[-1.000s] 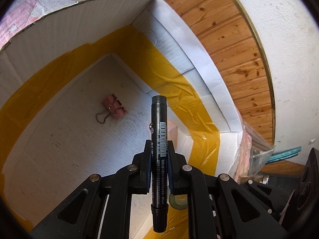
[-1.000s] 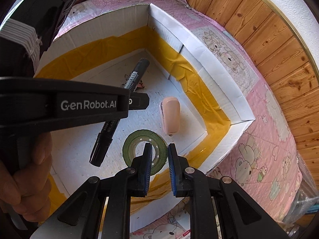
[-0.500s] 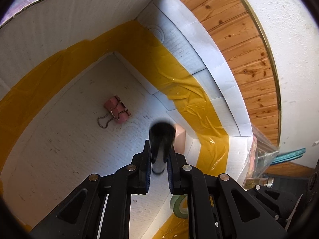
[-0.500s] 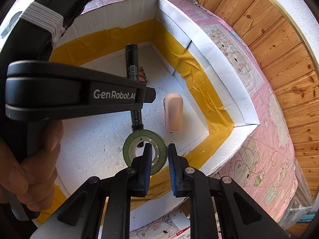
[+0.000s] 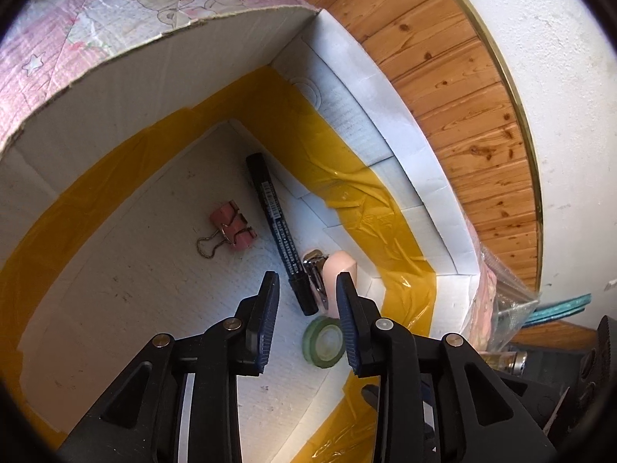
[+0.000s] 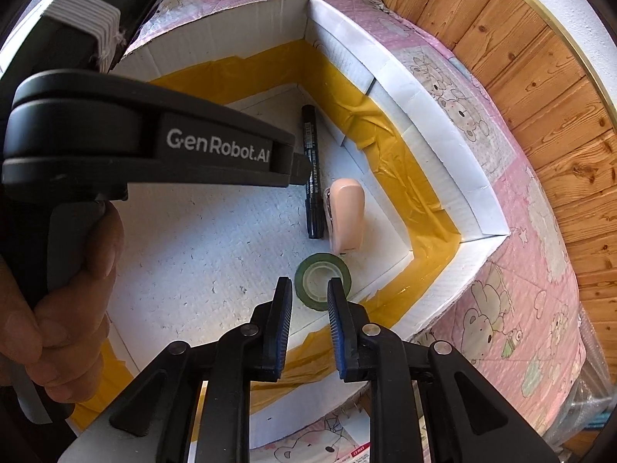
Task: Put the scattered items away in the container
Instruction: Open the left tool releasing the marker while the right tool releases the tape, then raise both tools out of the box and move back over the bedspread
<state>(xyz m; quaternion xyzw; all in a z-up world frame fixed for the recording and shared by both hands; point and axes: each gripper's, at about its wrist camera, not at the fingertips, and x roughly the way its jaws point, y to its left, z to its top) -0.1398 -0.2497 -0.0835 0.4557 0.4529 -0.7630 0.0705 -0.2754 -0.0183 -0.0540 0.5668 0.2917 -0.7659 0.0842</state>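
Where marker (image 5: pixel 278 227) lies, clip (image 5: pixel 231 225) beside, stapler (image 6: pixel 346 216) touching.

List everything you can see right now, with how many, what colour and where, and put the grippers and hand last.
box: one, white with yellow tape inside, on the blanket
marker: one, black, lying on the box floor beside the stapler
stapler: one, peach, box floor near the right wall
binder clip: one, pink, box floor left of the marker
tape roll: one, green, box floor below the stapler
blanket: one, pink, bear print, under the box
left gripper: black, jaws just opened, nothing between them
right gripper: black, empty, above the box
hand: one, holding the left gripper's handle
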